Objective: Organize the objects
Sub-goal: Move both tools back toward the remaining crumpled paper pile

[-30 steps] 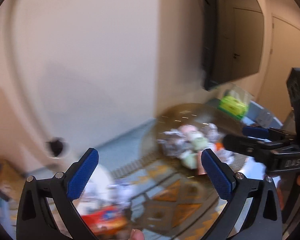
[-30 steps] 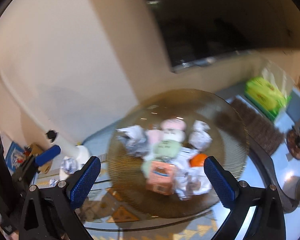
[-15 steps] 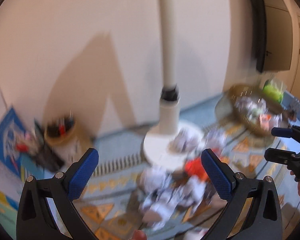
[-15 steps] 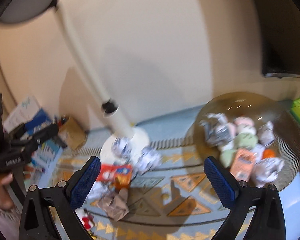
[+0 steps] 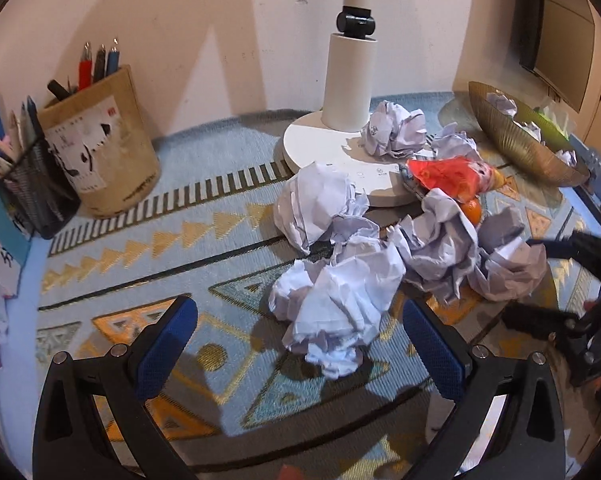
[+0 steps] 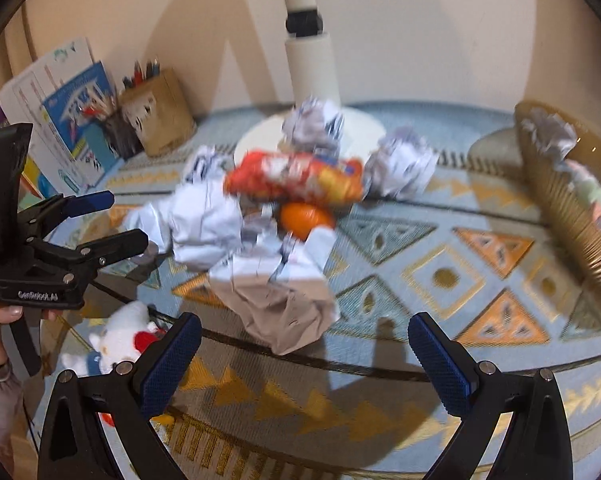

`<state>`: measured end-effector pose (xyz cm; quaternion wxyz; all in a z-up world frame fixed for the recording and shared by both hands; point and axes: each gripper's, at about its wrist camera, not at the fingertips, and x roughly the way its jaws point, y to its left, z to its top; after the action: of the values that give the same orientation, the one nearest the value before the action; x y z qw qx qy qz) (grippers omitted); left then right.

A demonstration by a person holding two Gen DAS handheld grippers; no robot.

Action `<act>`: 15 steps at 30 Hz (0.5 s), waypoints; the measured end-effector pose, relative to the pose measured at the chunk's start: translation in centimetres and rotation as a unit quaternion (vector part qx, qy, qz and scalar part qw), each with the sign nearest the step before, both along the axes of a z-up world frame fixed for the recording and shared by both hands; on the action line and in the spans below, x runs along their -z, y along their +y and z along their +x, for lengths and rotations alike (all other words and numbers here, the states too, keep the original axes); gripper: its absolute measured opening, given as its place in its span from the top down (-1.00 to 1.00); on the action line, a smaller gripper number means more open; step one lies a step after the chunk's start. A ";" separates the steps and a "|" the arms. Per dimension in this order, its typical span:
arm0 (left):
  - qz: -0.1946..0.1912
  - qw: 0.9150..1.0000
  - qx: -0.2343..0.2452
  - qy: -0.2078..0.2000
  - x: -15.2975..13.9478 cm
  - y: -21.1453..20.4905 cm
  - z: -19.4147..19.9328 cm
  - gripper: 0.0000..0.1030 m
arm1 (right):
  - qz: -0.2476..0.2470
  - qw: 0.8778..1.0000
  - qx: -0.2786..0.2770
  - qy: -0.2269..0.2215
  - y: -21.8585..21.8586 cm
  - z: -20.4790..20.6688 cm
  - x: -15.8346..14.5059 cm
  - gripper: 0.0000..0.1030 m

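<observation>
Both cameras have swung down from the gold bowl (image 5: 516, 140) to the litter by the lamp base (image 5: 320, 148). Nearest crumpled paper ball (image 5: 336, 312) lies just ahead of the left gripper (image 5: 300, 344), between its fingers, no clear long axis. That gripper gapes wide, holding nothing; the right gripper (image 6: 304, 360) likewise, facing a tan wad (image 6: 284, 312).

Warm indoor light, fairly bright, falls from above. The left wrist view is sharp; tall triangular shadows climb the wall (image 5: 228, 20) in its upper left, and dark shadows pool under the crumpled paper (image 5: 336, 304) at centre. The right wrist view is smeared by motion blur, worst at the snack packet (image 6: 296, 178). Fisheye bending and black vignetting ring both frames' corners
</observation>
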<state>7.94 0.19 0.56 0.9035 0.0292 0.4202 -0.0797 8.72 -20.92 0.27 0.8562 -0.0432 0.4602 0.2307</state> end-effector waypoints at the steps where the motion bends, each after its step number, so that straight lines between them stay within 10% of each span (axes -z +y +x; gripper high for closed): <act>1: -0.005 1.000 -0.001 0.001 0.2 0.1 0.3 -1.00 | 0.001 1.000 0.003 0.002 0.1 0.2 0.3 -1.00; 15: 0.006 1.000 -0.002 0.028 2.3 -0.1 2.0 -0.99 | -0.021 0.999 0.017 -0.027 1.6 0.5 1.6 -1.00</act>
<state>9.91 0.04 -1.71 0.8911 0.0313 0.4462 -0.0760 9.18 -19.32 -1.32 0.8712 -0.0593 0.4419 0.2053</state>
